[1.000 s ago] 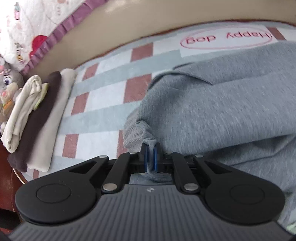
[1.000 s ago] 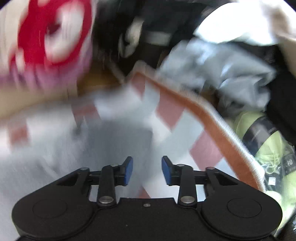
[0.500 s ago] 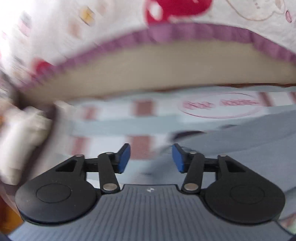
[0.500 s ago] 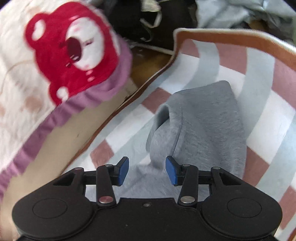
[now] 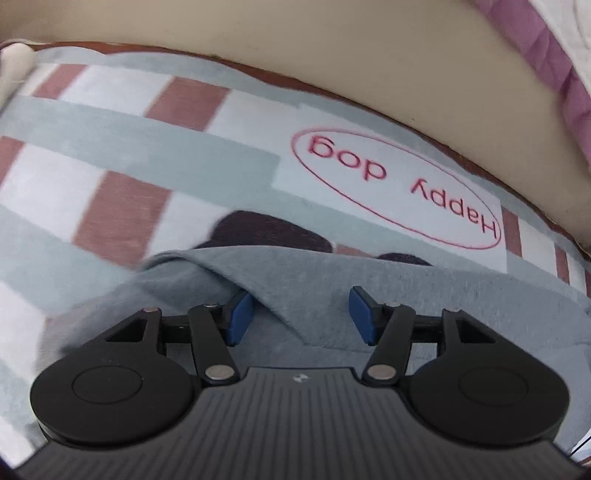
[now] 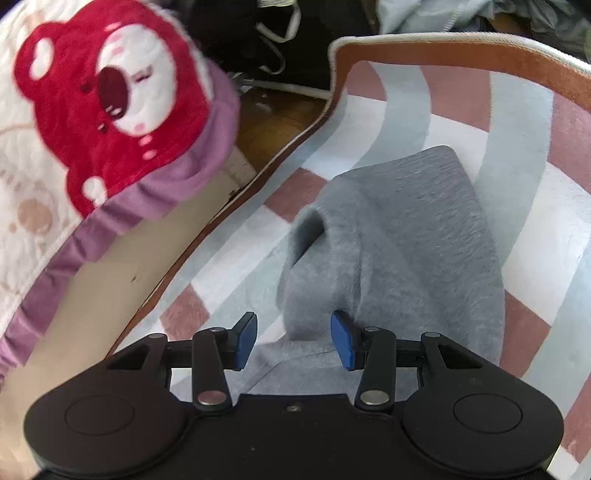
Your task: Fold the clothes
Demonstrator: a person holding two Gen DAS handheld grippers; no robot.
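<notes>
A grey sweatshirt (image 5: 424,295) lies on a checked rug (image 5: 147,147) printed with "Happy dog". In the left wrist view its folded edge runs across just ahead of my left gripper (image 5: 301,315), which is open low over the cloth. The right wrist view shows a grey sleeve (image 6: 406,229) stretched away across the rug (image 6: 524,206), its cuff opening facing left. My right gripper (image 6: 293,339) is open, with the near end of the sleeve between its blue pads (image 6: 341,343).
A white quilt with a red bear and purple trim (image 6: 110,92) hangs at the left over a beige bed side (image 6: 122,280). Dark and grey clothes (image 6: 424,14) are heaped beyond the rug's brown border (image 6: 443,51). A white folded item (image 5: 14,62) sits at the far left.
My left gripper let go of the grey cloth, opened and swung right toward the "Happy dog" print. My right gripper, open throughout, swung over to the sleeve and moved in around its near end.
</notes>
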